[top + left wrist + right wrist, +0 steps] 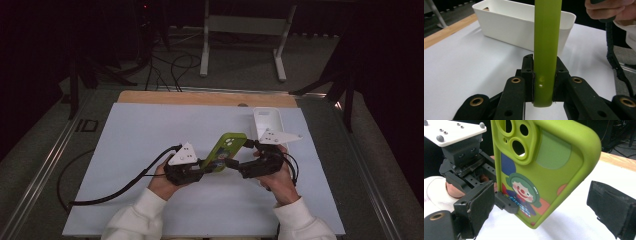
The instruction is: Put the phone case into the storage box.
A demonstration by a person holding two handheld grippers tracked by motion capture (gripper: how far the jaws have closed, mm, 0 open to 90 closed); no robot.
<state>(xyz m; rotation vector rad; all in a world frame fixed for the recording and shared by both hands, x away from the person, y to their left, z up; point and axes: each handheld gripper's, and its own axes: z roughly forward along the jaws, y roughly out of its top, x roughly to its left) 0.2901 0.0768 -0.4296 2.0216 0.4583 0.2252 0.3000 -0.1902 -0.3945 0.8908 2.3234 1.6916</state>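
Observation:
A green phone case (227, 147) with a clown picture and camera cut-outs is held up on edge above the white mat. My left gripper (204, 168) is shut on its lower end; in the left gripper view the two pads press both faces of the case (547, 37). My right gripper (233, 164) comes in from the right and stands open. In the right gripper view its two pads sit wide apart on either side of the case (544, 170), touching neither face. One left finger (506, 205) clamps the case's edge there.
A white plastic bin (267, 122) stands at the back right of the mat (150, 140), just beyond the case; it also shows behind the case as the bin (506, 25). A black cable (115, 192) trails off to the left. The wooden table edge (200, 97) runs along the back.

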